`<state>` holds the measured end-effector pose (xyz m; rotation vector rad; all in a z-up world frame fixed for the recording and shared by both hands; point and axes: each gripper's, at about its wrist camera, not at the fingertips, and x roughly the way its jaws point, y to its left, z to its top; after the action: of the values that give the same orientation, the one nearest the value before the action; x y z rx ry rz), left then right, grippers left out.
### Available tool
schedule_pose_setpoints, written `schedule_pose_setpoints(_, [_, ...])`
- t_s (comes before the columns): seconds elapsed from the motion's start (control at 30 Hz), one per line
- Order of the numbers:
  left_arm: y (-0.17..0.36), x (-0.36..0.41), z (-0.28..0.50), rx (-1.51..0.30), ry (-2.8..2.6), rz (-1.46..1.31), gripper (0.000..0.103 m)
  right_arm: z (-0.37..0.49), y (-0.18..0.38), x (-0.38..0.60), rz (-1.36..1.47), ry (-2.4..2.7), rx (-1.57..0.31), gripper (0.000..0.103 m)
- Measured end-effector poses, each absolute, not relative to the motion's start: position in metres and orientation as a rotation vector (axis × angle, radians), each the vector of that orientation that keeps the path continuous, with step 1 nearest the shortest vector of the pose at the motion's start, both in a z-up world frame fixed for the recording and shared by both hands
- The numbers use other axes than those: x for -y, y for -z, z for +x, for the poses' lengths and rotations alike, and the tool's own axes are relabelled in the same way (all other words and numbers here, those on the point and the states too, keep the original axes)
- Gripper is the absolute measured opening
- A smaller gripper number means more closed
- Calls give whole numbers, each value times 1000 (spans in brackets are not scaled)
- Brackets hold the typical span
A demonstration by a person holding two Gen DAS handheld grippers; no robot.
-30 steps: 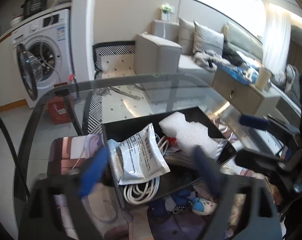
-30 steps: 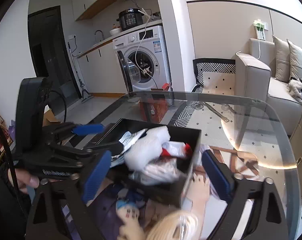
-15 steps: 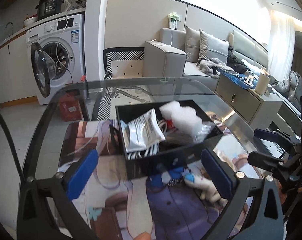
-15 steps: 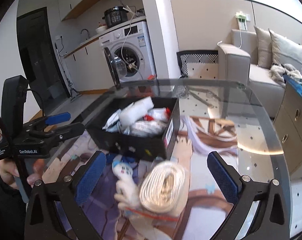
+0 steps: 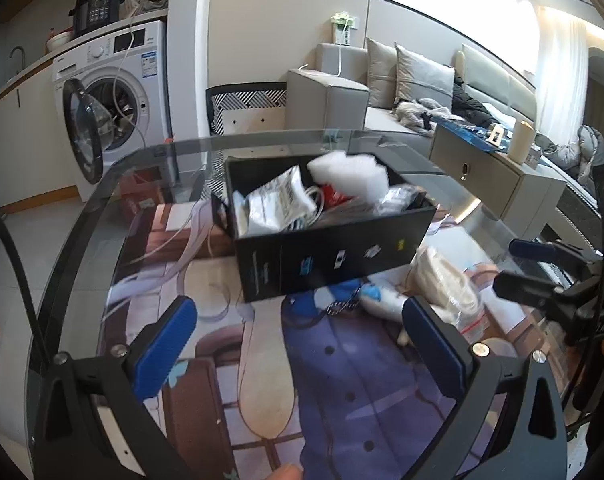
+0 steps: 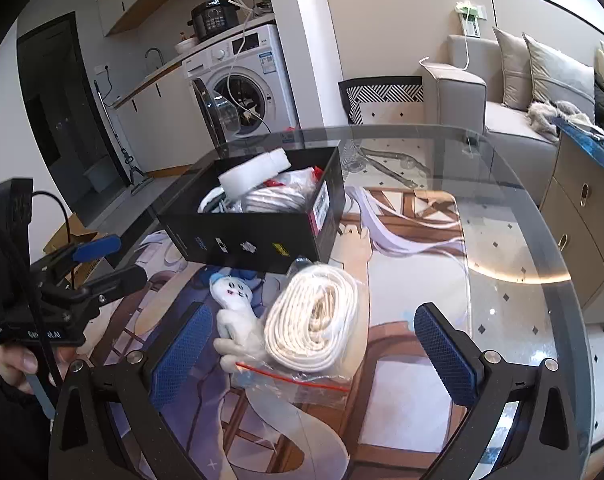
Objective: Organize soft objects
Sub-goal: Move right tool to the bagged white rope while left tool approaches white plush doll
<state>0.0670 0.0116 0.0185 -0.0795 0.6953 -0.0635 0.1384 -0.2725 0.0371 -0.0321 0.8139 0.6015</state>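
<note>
Both tongs wide open, empty: left tongs (image 5: 302,344), right tongs (image 6: 314,344). One black box (image 6: 241,240) on glass tabletop (image 6: 502,216), stuffed with one foam piece (image 6: 253,172) plus packets. Just in front of it: one white plush doll (image 6: 233,308), one bagged rope coil (image 6: 314,316), touching.

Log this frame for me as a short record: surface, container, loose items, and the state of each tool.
surface: glass table over a printed mat
container: black box, open top, full of packets, white foam and cords
loose items: white plush toy and bagged coil of white cord, side by side in front of the box
left tool: open, empty, facing the box
right tool: open, empty, astride toy and bag
</note>
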Motion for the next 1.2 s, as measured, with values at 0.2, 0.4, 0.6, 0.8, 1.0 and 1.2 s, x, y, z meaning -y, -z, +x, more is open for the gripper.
schedule_pose_setpoints(0.2, [1,-15,64,-740,54,-109,103,137,-29,274,-39,-592,-838,103])
schedule_pose_setpoints(0.4, [10,-15,62,-754,54,-115,103,144,-21,271,-44,-568,-874,103])
schedule_pose_setpoints(0.6, [11,-14,63,-756,57,-114,103,153,-12,264,-70,-538,-903,103])
schedule_pose_setpoints(0.8, [12,-13,66,-767,55,-105,103,160,-6,250,-120,-537,-914,103])
schedule_pose_setpoints(1.0, [13,-12,66,-773,60,-103,103,165,-1,244,-177,-495,-928,103])
schedule_pose_setpoints(1.2, [15,-11,66,-779,65,-102,103,167,4,250,-200,-484,-947,103])
